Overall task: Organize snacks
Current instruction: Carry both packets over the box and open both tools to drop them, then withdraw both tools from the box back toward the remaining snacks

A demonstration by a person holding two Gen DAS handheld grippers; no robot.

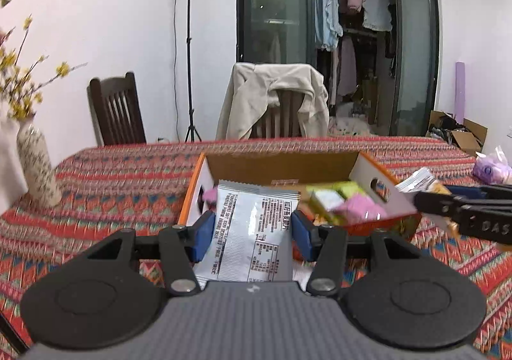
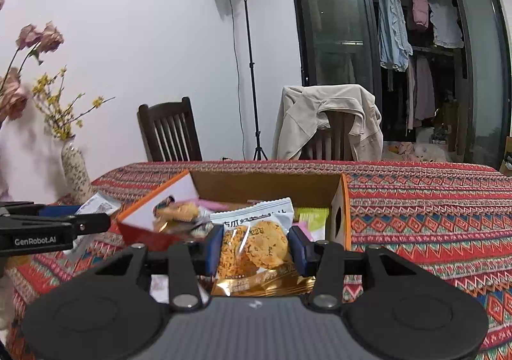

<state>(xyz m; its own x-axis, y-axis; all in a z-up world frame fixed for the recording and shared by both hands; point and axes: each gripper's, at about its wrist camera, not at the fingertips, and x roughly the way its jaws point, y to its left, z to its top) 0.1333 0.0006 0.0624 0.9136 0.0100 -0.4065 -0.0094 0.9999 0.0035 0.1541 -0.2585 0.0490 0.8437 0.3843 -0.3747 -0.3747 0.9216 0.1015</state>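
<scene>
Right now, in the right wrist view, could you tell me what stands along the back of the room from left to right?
Flower vase → empty wooden chair → light stand → chair draped with a jacket → open wardrobe.

Glossy plastic snack packet, matt cardboard box, woven cloth tablecloth, dark wooden chair

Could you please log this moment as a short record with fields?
surface: table with patterned cloth
container: open box on the table, snacks inside
left gripper: shut on a white packet, printed back toward the camera
right gripper: shut on a cracker packet, front toward the camera
position: both packets held up on the near side of the box
nearby: vase with flowers at the table's left end
</scene>
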